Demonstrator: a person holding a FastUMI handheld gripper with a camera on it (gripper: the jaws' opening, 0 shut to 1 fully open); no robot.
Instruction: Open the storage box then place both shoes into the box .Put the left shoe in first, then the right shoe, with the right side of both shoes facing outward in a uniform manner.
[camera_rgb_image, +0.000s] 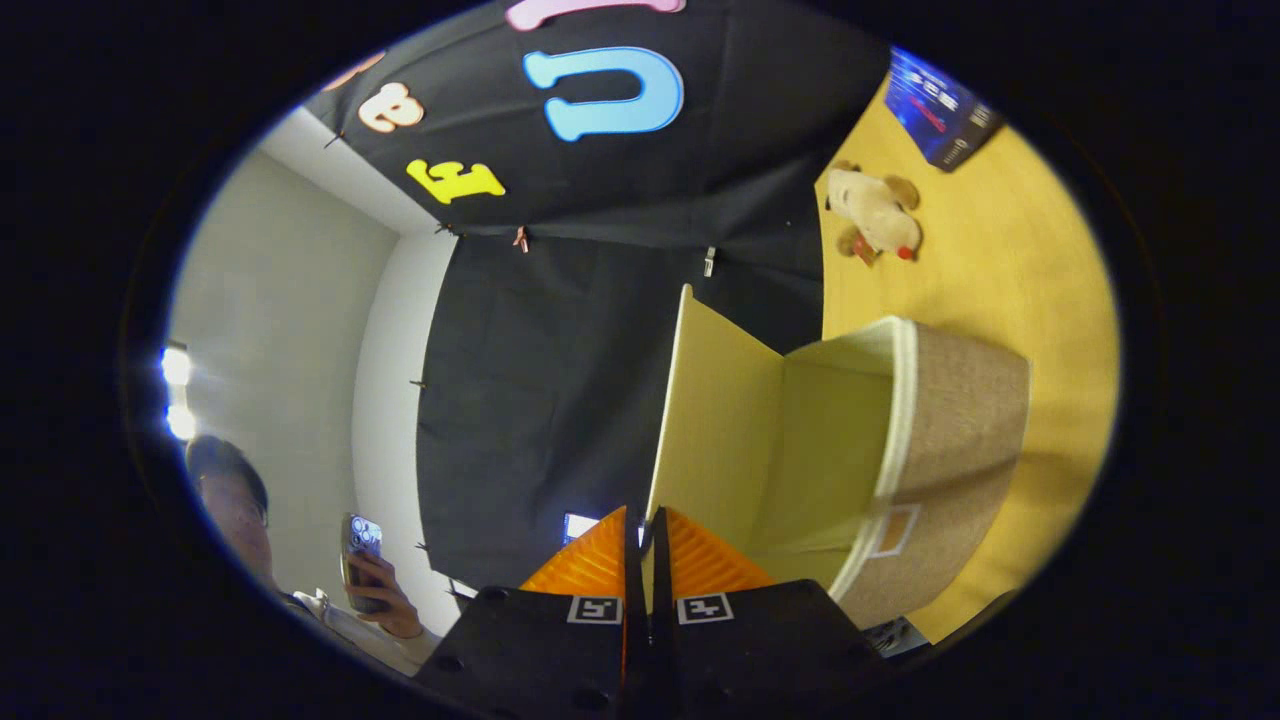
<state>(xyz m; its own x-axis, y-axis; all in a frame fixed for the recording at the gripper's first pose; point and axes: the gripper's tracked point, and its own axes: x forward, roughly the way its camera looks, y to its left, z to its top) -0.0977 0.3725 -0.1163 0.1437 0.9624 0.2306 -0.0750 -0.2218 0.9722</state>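
Observation:
The view is rolled on its side, so the wooden table (1010, 270) runs down the right. A beige fabric storage box (960, 430) with a pale cream lining stands on it, its mouth facing my fingers. Its cream lid (715, 420) is swung up and away from the box. My gripper (643, 520) is shut on the near edge of that lid, with both fingers pressed flat against it. The inside of the box that I can see holds nothing.
A small plush dog (878, 212) lies on the table beyond the box, and a dark blue box (940, 110) sits further off. A person holding a phone (362, 560) stands beside the black cloth wall.

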